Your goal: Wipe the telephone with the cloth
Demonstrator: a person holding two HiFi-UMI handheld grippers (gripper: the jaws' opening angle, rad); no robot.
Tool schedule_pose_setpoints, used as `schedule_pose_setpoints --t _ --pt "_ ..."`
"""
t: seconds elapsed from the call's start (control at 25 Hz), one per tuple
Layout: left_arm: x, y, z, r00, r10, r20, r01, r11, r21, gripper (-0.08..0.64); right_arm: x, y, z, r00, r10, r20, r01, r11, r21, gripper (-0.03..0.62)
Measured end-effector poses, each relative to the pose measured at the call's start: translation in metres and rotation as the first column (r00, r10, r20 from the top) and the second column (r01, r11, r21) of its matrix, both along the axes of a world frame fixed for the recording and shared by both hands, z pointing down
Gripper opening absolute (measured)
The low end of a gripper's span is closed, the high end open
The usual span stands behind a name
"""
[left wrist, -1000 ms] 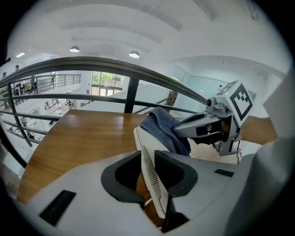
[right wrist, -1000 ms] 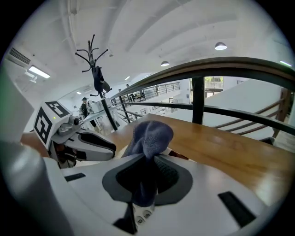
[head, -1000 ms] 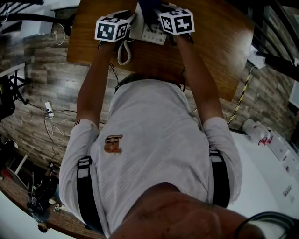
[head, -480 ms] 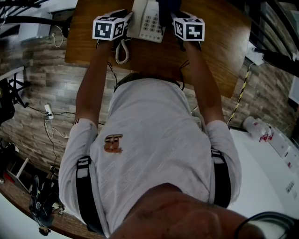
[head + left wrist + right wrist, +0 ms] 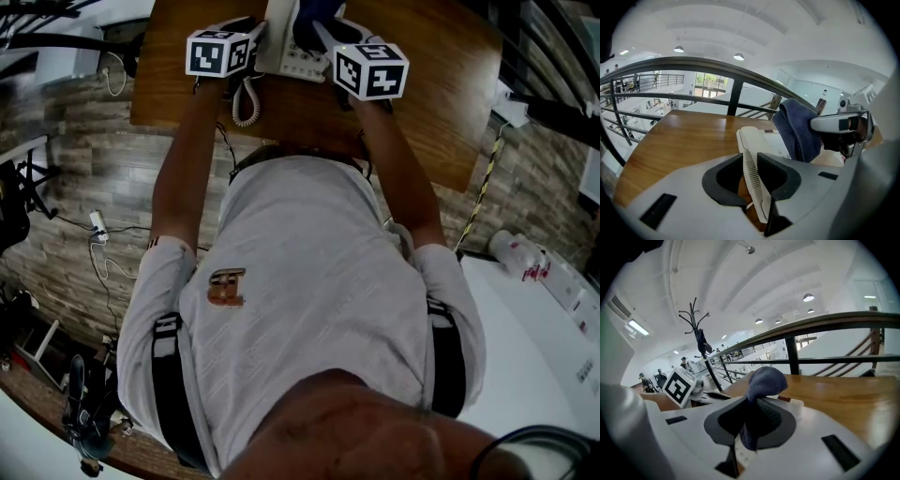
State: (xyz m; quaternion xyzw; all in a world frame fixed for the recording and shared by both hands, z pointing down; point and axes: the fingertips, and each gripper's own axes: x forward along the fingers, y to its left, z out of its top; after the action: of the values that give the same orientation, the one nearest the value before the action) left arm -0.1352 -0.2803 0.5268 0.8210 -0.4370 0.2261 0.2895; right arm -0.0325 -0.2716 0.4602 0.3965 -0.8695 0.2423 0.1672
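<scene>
**While the left clamps, the right carries the cloth**

With both grippers up at 12 o'clock on the wooden surface (image 5: 422, 84), the left gripper (image 5: 751, 171) has its fingers narrowed onto the ribbed edge of the white telephone (image 5: 279, 42). The telephone's long axis runs 6 to 12, with its coiled cord (image 5: 247, 103) trailing toward 6. The right gripper (image 5: 749, 420) pinches the blue cloth (image 5: 764, 380), which is bunched over the telephone's 3 o'clock side.

The left tool (image 5: 246, 39) is sitting against the white telephone (image 5: 279, 47) on the wooden bench (image 5: 441, 84). The right tool (image 5: 328, 42) is holding a blue cloth (image 5: 314, 21) over the telephone.
</scene>
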Motion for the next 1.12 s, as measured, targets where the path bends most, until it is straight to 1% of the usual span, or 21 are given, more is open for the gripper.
schedule_pose_setpoints --t 0.08,0.2,0.28,0.4,0.48,0.64,0.72,0.88,1.12 --pt "0.002 0.0 -0.002 1.0 -0.001 0.001 0.001 1.0 0.0 0.094 -0.017 0.006 0.0 0.998 -0.021 0.059 0.023 0.999 -0.03 0.06" --pt "0.001 0.0 -0.003 1.0 -0.002 0.006 0.002 1.0 0.004 0.094 -0.038 0.013 0.01 0.992 -0.037 0.117 0.046 0.996 -0.082 0.06" --pt "-0.001 0.001 -0.004 1.0 -0.002 0.008 0.002 1.0 0.006 0.094 -0.049 0.017 0.017 0.99 -0.038 0.135 0.053 0.992 -0.112 0.06" --pt "0.0 -0.001 -0.001 1.0 -0.001 0.007 0.001 1.0 0.006 0.094 -0.056 0.017 0.036 0.99 -0.03 0.136 0.049 0.988 -0.144 0.06" --pt "-0.001 -0.001 0.0 1.0 -0.003 0.012 0.003 1.0 0.007 0.094 -0.052 0.014 0.047 0.994 -0.015 0.111 0.032 0.988 -0.15 0.06" --pt "-0.001 0.001 -0.005 1.0 -0.001 0.007 0.001 1.0 0.01 0.094 -0.032 0.013 0.058 1.0 0.019 0.013 -0.017 0.988 -0.153 0.06" --pt "0.0 0.002 -0.006 1.0 -0.002 0.006 0.002 1.0 0.011 0.094 -0.021 0.013 0.064 0.999 0.033 -0.021 -0.036 0.988 -0.151 0.06" --pt "-0.002 -0.001 -0.004 1.0 -0.003 0.006 0.003 1.0 0.011 0.094 0.001 0.011 0.079 0.996 0.074 -0.056 -0.082 0.984 -0.159 0.06" --pt "-0.003 -0.001 -0.003 1.0 -0.003 0.004 0.003 1.0 0.011 0.094 0.04 0.016 0.081 0.985 0.141 -0.102 -0.155 0.977 -0.148 0.06"
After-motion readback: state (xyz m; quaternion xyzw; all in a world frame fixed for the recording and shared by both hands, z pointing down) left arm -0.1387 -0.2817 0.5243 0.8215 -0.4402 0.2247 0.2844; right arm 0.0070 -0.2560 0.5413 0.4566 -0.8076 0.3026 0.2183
